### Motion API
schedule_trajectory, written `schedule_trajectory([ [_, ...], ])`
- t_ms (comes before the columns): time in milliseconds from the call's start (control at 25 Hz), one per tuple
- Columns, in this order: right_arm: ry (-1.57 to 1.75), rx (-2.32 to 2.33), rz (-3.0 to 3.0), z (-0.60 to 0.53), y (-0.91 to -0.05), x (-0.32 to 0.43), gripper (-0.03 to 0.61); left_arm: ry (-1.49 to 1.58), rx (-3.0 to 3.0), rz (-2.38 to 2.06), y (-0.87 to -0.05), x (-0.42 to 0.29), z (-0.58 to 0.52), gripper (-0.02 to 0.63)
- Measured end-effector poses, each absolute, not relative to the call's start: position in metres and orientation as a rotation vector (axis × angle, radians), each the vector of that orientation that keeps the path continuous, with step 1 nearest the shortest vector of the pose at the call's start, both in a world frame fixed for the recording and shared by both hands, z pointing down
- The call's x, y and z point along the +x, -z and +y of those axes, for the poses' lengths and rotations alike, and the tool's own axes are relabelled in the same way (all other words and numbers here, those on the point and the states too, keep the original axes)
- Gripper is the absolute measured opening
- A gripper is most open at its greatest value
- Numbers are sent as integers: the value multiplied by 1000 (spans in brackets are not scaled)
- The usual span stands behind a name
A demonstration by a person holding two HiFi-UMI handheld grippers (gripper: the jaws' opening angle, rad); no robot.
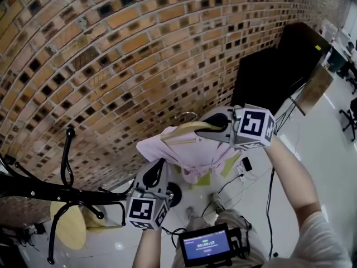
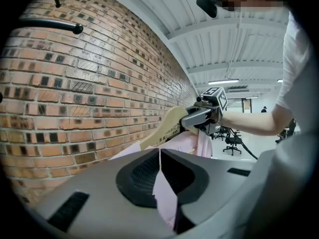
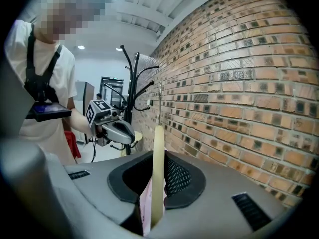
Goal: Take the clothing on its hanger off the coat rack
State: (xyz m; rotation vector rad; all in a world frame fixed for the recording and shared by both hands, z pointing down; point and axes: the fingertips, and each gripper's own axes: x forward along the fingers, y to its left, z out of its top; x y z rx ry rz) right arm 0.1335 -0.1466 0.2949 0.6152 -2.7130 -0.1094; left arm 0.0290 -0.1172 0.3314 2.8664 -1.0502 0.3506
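A pink garment [image 1: 192,152] hangs on a pale wooden hanger [image 1: 187,130] with a metal hook [image 1: 187,116], held in the air to the right of the black coat rack [image 1: 67,191] and apart from it. My right gripper [image 1: 203,128] is shut on the hanger's arm; in the right gripper view the wooden hanger [image 3: 157,163] stands clamped between the pads [image 3: 174,176]. My left gripper [image 1: 159,169] is shut on the garment's lower left part. The left gripper view has pink cloth [image 2: 164,193] pinched in the jaws, with the right gripper [image 2: 187,118] beyond.
A brick wall [image 1: 111,49] runs behind the rack. A pale round stool [image 1: 70,225] stands under the rack's arms. Dark panels [image 1: 273,77] lean at the right. Cables [image 1: 234,183] lie on the floor. Office chairs [image 2: 233,142] stand far off.
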Motion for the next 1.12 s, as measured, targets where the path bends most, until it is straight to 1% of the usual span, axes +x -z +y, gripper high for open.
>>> schedule_trajectory([
  [360, 133, 585, -2739, -177, -298, 147, 41, -343, 2818, -1133, -337, 39, -135, 21],
  [1120, 162, 544, -2717, -234, -342, 189, 41, -380, 2716, -1291, -361, 62, -170, 21],
])
